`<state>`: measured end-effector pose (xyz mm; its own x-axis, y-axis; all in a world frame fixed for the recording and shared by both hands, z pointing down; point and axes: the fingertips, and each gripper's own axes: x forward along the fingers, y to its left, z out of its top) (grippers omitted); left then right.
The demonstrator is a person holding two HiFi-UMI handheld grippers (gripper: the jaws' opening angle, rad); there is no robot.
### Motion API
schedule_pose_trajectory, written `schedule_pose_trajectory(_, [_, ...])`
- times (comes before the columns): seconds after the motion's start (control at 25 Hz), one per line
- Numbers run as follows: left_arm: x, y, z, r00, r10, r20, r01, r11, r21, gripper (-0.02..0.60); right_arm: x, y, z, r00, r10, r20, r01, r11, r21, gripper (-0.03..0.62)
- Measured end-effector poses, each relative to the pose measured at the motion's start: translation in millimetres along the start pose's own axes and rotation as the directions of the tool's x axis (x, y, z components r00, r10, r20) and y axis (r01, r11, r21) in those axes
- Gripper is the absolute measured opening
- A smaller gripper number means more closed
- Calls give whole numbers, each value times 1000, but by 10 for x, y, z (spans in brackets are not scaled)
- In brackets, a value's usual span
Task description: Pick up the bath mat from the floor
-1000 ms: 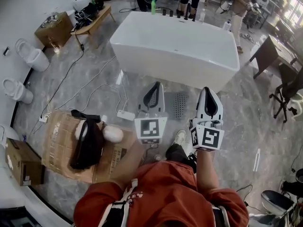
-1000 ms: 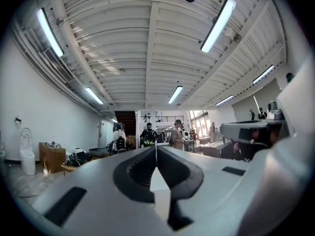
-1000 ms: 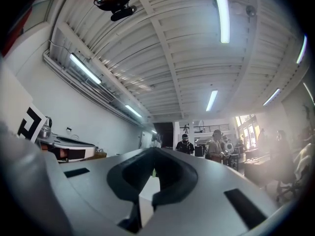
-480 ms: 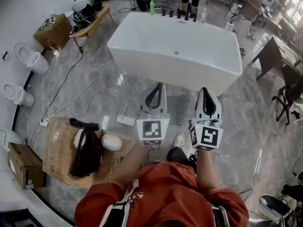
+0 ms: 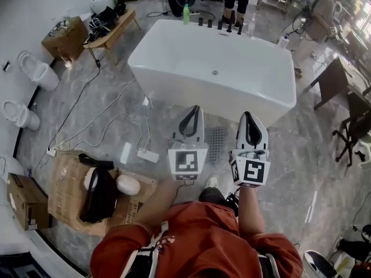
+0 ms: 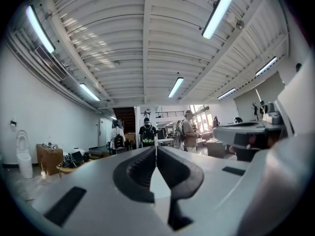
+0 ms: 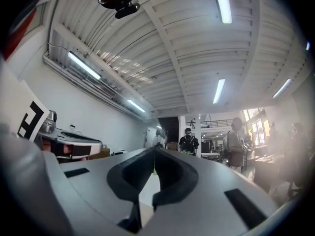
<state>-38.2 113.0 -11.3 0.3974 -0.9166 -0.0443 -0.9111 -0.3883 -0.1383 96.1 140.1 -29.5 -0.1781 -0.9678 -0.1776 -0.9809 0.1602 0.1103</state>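
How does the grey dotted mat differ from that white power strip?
The grey dotted bath mat is perforated and larger; the white power strip is plain, smaller and trails a cable. The mat shows between the left gripper and right gripper; the strip lies left of both. Both lie flat on the grey marble floor.

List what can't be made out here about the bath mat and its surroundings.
- Bath mat: in the head view it is a small grey patch between the shut left gripper and right gripper; material too small to tell.
- Both gripper views: only room and ceiling past closed jaws; the mat is out of frame.
- Floor beneath the person: hidden by the torso, head view.
- Dark items on the bathtub far rim: too small to identify.
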Motion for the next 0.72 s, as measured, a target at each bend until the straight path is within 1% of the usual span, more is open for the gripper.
schedule_pose_trajectory(0.36, [698,-203,37,1000,21,-15,-21,1000,13,17,506,-535,-155,1000,24,-5,-23,1000,14,12])
schedule_pose_trajectory(0.56, [990,-307,25,999,34,-18,-33,999,28,17,687,-782,-239,999,35,0,-35,999,15,12])
schedule_pose_trajectory(0.72, [1203,-483,70,999,36,-11,-36,999,39,17,791,-1063,-284,999,35,1,-35,999,27,12])
